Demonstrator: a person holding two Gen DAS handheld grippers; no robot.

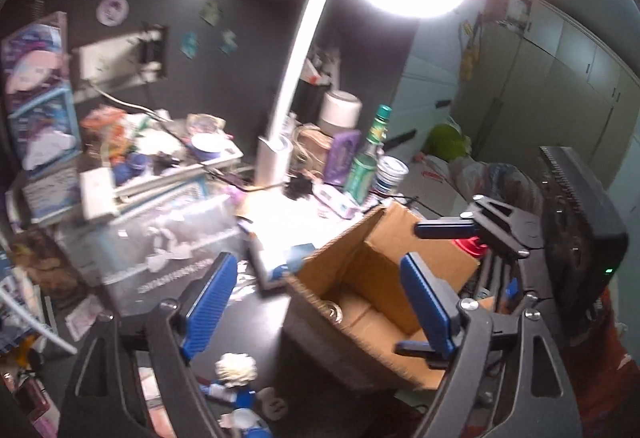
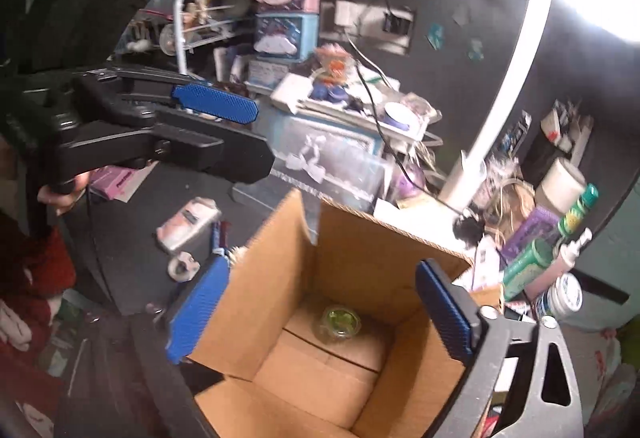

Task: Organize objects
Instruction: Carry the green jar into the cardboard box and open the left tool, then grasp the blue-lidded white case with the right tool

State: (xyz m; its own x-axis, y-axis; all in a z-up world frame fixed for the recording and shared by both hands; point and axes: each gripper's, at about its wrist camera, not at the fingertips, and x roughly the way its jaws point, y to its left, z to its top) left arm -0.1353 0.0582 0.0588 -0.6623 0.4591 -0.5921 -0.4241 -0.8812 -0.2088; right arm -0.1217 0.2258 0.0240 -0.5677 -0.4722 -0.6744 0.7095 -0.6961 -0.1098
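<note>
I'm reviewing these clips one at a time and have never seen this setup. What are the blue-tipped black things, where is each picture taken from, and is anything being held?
No robot here: a person holds a two-finger gripper in each hand, with a fisheye camera on each looking along its fingers. The blue strips are the finger pads.

In the left wrist view, the left gripper is open and empty, above a dark desk beside an open cardboard box.

In the right wrist view, the right gripper is open and empty over that box, where a small clear container with green contents lies at the bottom.

A white desk lamp, a green bottle and other clutter stand behind.
</note>
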